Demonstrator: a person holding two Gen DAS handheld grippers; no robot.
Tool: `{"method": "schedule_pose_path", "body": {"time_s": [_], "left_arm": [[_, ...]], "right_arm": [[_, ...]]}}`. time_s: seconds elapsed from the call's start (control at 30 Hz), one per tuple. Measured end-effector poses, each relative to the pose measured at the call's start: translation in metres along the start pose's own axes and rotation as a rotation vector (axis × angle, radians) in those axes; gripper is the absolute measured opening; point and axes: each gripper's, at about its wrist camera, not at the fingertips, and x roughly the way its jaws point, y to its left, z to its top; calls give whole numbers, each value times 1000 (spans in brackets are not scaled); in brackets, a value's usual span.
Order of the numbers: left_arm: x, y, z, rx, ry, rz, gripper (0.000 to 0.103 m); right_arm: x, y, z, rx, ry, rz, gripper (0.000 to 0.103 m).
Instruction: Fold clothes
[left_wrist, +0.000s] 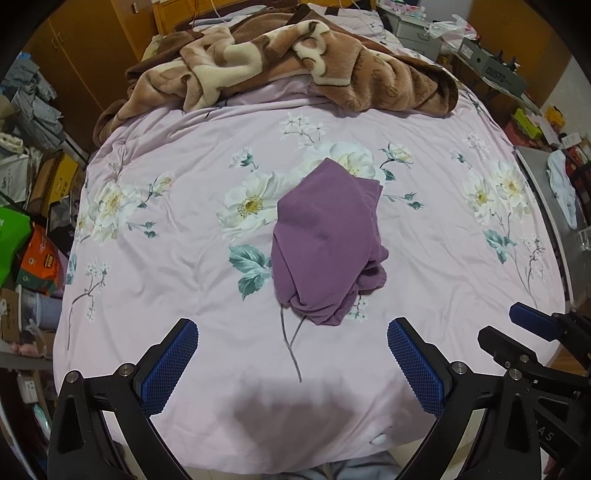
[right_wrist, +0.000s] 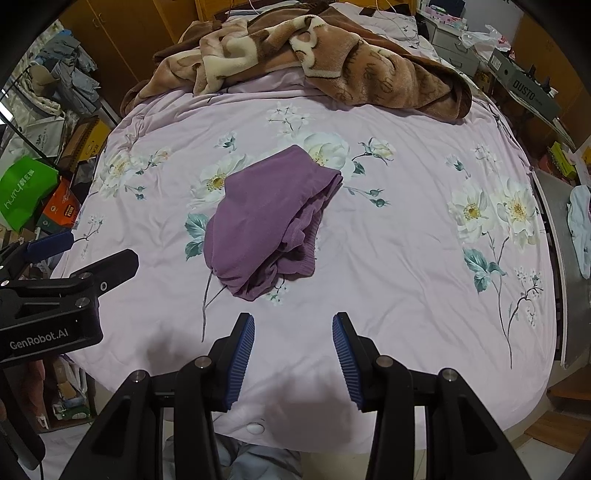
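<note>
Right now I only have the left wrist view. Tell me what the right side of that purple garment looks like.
Observer: In the right wrist view, the purple garment shows a ribbed band peeking out under its top layer on the near right side.
Operator: Confirm the right gripper's state. I only see its side.
Observer: The right gripper is open, with its pads apart and nothing between them. It sits short of the garment.
Operator: Check the left gripper from that side.
Observer: The left gripper hangs near the left edge of the bedspread, clear of the garment. "GenRobot.AI" is printed on its body.
</note>
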Motion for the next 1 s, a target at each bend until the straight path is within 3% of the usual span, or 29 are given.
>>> {"method": "schedule_pose_path", "body": {"time_s": [0.73,1.0], "left_arm": [[8,12,-5,-50,-11,-11,103],[13,12,-9,-55,32,-16,103]], "right_arm": [[2,0,-2,1,2,-1,46],[4,1,-3,-3,6,-2,45]]}}
